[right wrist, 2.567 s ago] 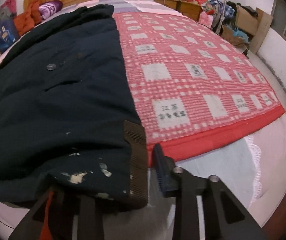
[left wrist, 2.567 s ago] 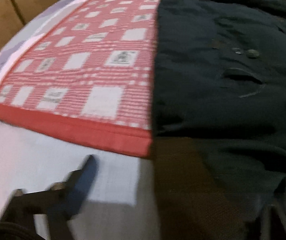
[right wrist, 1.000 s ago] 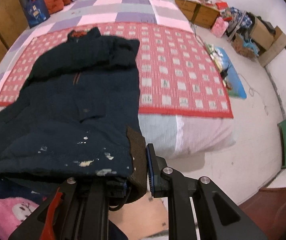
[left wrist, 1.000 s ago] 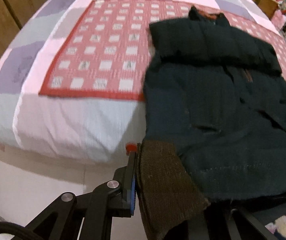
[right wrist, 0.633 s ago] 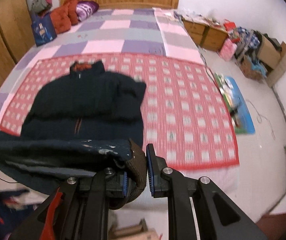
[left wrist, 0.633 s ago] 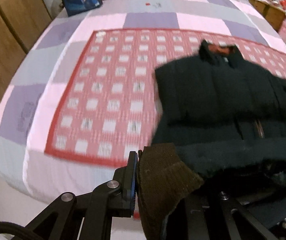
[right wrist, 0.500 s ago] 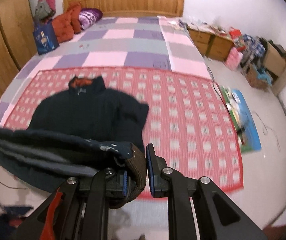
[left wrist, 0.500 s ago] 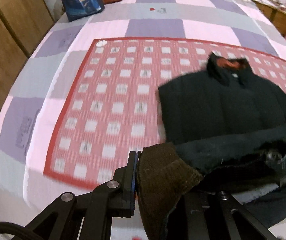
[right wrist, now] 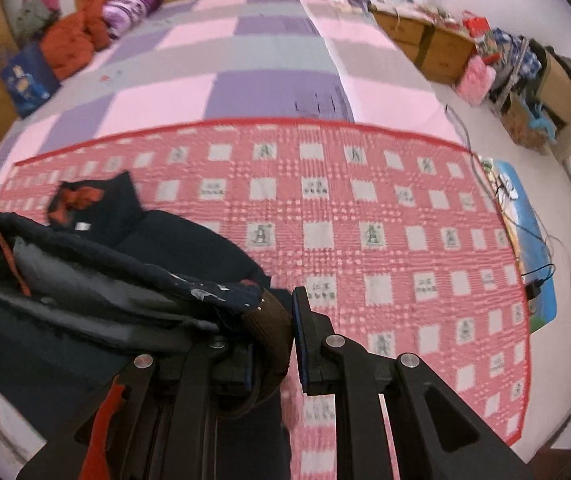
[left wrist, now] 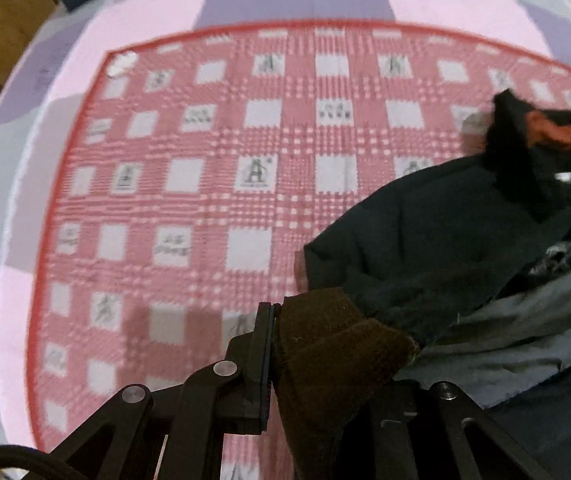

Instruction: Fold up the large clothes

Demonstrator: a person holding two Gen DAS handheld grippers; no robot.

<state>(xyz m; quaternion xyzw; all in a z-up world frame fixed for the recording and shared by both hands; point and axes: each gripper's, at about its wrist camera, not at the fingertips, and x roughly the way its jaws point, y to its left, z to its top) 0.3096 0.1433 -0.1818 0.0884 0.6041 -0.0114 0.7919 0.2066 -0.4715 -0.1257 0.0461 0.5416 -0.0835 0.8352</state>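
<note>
Both tongs clamped on jacket (left wrist: 425, 240) hem corners: left tongs (left wrist: 321, 364), right tongs (right wrist: 271, 340). Padded, bulky, floppy, likely weighty; ribbed hem grips best.

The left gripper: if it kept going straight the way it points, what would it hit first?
Most likely the red checked blanket on the bed; the left gripper, shut on the dark jacket's brown cuff, points steeply down at it. Depth is unclear.
</note>
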